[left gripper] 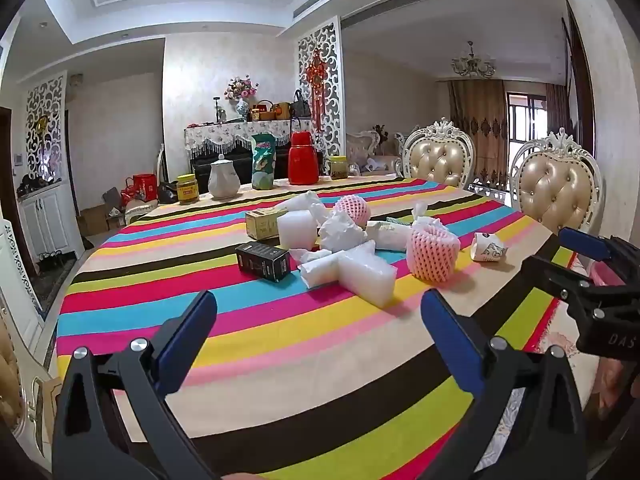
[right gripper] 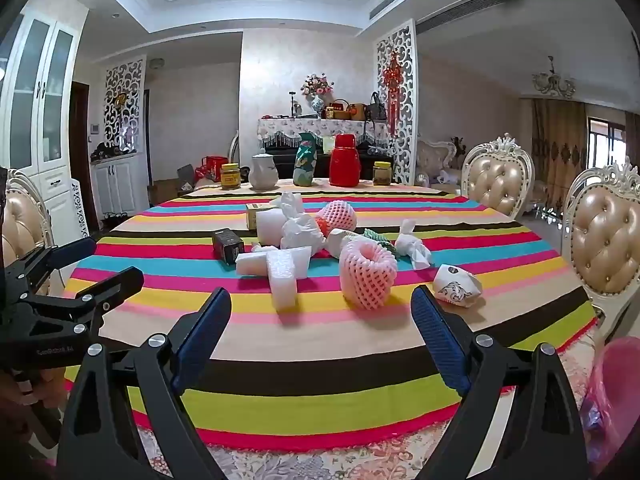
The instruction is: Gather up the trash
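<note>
Trash lies in a heap mid-table on the striped cloth [left gripper: 280, 340]: a black box [left gripper: 263, 261], a tan box [left gripper: 264, 223], white foam blocks [left gripper: 366, 276], crumpled tissue [left gripper: 340, 232], two pink foam fruit nets [left gripper: 431, 254] and a crushed paper cup [left gripper: 489, 247]. My left gripper [left gripper: 318, 316] is open and empty, hovering short of the heap. My right gripper [right gripper: 320, 312] is open and empty, just before a foam block [right gripper: 282, 276], the near pink net [right gripper: 368, 274] and the cup [right gripper: 456, 284]. Each gripper shows at the edge of the other's view.
Jars, a white teapot [left gripper: 224, 178], a green bag and a red thermos [left gripper: 303, 158] stand along the table's far edge. Padded chairs [left gripper: 558, 196] stand at the right. A pink bag [right gripper: 612, 396] hangs low at the right beside the table.
</note>
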The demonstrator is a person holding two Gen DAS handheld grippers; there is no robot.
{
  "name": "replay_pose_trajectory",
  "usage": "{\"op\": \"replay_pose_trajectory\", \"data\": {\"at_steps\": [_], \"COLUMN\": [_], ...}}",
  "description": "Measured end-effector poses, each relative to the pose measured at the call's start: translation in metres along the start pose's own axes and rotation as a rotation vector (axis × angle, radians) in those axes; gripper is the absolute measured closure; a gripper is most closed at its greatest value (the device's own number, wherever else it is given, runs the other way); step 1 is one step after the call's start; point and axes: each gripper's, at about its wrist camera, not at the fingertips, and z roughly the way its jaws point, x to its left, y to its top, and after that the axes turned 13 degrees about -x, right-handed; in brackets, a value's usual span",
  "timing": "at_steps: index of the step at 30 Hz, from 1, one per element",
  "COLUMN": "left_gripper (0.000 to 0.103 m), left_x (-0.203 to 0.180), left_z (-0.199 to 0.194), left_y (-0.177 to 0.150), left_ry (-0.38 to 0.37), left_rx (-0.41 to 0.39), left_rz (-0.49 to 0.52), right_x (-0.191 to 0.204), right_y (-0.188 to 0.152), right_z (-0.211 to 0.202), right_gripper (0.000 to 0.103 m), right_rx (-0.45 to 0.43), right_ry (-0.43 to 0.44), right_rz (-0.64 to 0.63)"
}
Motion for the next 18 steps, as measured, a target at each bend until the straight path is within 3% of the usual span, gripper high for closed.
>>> {"op": "replay_pose_trajectory", "data": {"at_steps": [18], "left_gripper": [0.004], "left_x": [-0.0031], "left_z": [-0.0002], "left_y": [-0.0013], "left_ry": [-0.009], "left_rx": [0.01], "left_rz": [-0.002], "right_x": [0.0009], "right_y": [0.0009], "right_z": [0.0], "right_gripper": [0.017], "right_rx": [-0.001], "right_ry": [0.008], "right_rz": [0.009]}}
